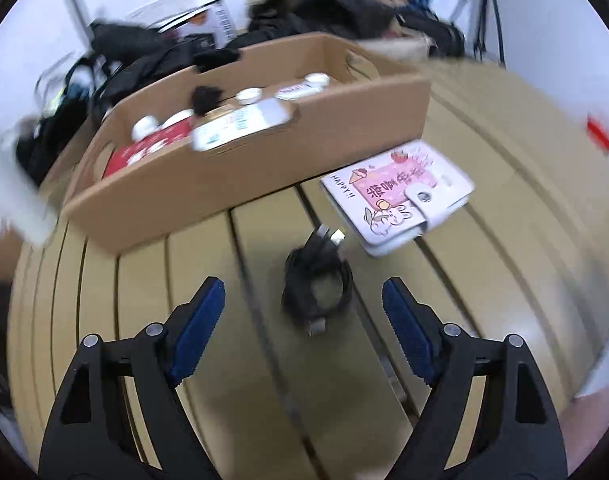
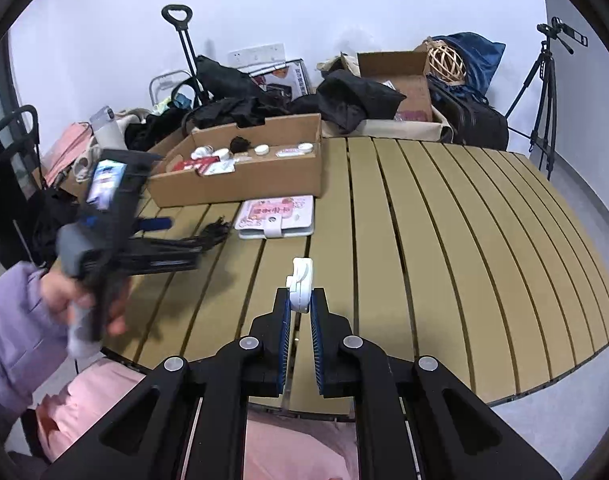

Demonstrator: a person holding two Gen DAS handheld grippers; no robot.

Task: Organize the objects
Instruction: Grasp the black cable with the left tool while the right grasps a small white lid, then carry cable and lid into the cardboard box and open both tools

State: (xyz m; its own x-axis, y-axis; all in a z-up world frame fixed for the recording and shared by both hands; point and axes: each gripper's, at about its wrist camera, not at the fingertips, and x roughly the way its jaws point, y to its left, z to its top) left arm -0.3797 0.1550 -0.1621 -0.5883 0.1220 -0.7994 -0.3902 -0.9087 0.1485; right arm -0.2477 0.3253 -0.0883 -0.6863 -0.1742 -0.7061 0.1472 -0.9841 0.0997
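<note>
The coiled black cable point(image 1: 317, 280) lies loose on the slatted surface point(image 2: 444, 240), near its left edge, just ahead of the wide-open, empty left tongs point(image 1: 304, 308). The right tongs point(image 2: 300, 300) pinch a white clip point(image 2: 300, 284) by its end; that shallow hold could slip before reaching the cardboard box point(image 2: 240, 184).

Tan slatted table point(image 2: 444, 240), brown cardboard box point(image 1: 264, 168), pink-and-white cartoon-print wallet point(image 1: 400, 196), black cable point(image 1: 316, 280)

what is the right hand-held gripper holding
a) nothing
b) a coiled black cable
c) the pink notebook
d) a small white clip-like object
d: the right hand-held gripper is shut on a small white clip-like object, while the coiled black cable and the pink notebook lie on the slatted table.
</note>
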